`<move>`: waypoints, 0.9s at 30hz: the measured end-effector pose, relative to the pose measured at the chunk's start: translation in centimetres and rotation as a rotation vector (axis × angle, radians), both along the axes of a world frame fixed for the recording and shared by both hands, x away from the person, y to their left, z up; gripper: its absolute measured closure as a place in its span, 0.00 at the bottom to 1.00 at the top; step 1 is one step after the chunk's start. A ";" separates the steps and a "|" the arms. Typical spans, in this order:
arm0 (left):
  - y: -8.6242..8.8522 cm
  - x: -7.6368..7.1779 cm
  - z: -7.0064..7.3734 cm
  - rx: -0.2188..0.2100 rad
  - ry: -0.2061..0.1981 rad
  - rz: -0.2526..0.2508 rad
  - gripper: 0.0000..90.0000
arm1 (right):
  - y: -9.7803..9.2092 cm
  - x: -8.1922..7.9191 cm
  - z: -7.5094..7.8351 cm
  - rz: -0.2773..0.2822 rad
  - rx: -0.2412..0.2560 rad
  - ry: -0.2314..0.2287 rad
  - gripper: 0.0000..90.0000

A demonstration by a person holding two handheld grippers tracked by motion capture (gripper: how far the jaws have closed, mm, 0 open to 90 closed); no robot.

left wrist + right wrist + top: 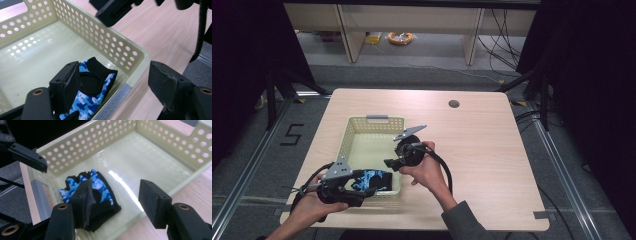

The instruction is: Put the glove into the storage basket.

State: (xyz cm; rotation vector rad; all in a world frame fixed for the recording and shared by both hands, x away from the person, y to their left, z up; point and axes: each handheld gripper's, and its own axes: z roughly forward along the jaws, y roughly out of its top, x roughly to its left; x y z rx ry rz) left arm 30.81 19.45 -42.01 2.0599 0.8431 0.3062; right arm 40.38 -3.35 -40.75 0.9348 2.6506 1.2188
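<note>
A blue camouflage and black glove (372, 179) lies flat in the near right corner of a pale yellow perforated basket (357, 125). My left gripper (368, 192) hovers over the basket's front rim, open. In the left gripper view it (115, 87) straddles the basket's corner (140, 56), with the glove (93, 93) beside its left jaw. My right gripper (390, 164) hangs over the basket's right rim, also open. In the right gripper view it (118, 202) points down at the glove (101, 186), which lies partly behind its left jaw. Neither gripper holds anything.
The basket (100, 142) sits left of centre on a light wooden table (482, 150) and has grey handles (377, 118). A cable hole (454, 104) is at the table's far right. On the floor beyond are a yellow cable coil (400, 37) and shelf legs.
</note>
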 end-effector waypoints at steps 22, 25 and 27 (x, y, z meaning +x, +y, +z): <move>-2.4 -1.3 -0.2 -0.060 -0.030 -0.036 0.23 | -8.1 -2.7 0.2 -0.103 0.098 -0.023 0.43; -2.7 -1.8 -0.2 -0.072 -0.025 -0.054 0.23 | -8.6 -2.8 -0.2 -0.101 0.105 -0.019 0.43; -2.9 -2.0 -0.3 -0.085 -0.031 -0.071 0.22 | -9.2 -3.0 -0.4 -0.116 0.108 -0.024 0.43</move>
